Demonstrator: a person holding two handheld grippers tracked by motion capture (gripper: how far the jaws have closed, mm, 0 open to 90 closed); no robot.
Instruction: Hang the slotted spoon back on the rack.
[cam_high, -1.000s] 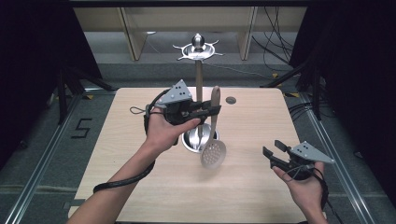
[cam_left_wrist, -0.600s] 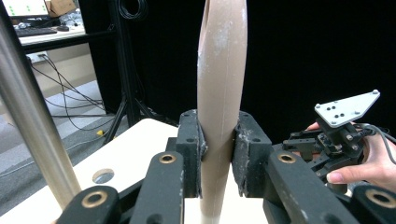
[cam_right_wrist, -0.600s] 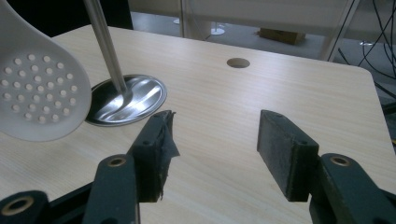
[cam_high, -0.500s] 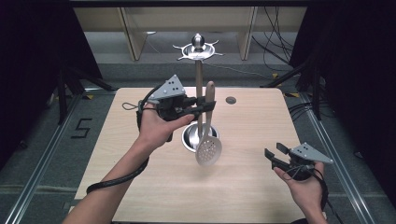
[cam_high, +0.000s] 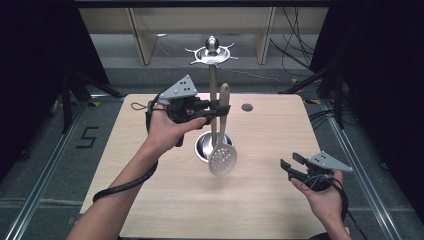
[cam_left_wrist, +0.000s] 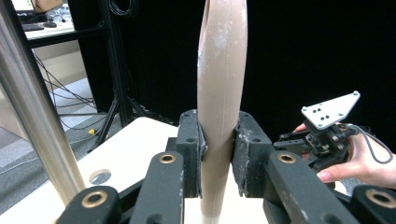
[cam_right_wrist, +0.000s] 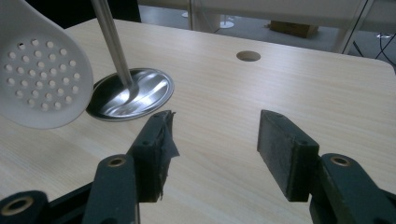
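A skimmer spoon (cam_high: 222, 150) with a beige handle and a white perforated head hangs upright above the table, head down. My left gripper (cam_high: 220, 109) is shut on its handle (cam_left_wrist: 219, 93), close beside the steel pole (cam_high: 213, 105) of a utensil stand. The stand has a round steel base (cam_high: 206, 147) and a hook ring (cam_high: 212, 53) at the top. The spoon's head (cam_right_wrist: 39, 84) hovers next to the base (cam_right_wrist: 135, 93). My right gripper (cam_high: 290, 162) stands open with nothing between its jaws, low over the table's right front (cam_right_wrist: 212, 135).
The wooden table (cam_high: 270, 130) has a round cable hole (cam_high: 247, 107) behind the stand. Dark curtains, tripod legs and cables surround the table. Bare tabletop lies between the stand and my right gripper.
My left gripper has lifted the skimmer and carried it back toward the pole, turning it from slanted to nearly upright. The right gripper has stayed put.
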